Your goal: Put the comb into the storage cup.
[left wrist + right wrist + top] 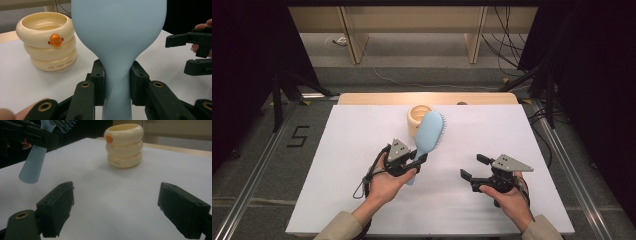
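Left tool, held in the person's left hand: both black jaws are clamped on the narrow neck of a pale blue plastic hairbrush, one jaw on each side of the handle, as the left gripper view shows. The brush is lifted off the white worktop; its oval head points toward 1 o'clock, bristles facing right, and its handle end hangs toward 6 o'clock. Just beyond the head, at 12 o'clock, stands a cream ribbed cup of three stacked rings with a small orange knob, upright on the worktop. Right tool, at 3 o'clock and well apart from the brush: jaws spread wide, nothing between them.
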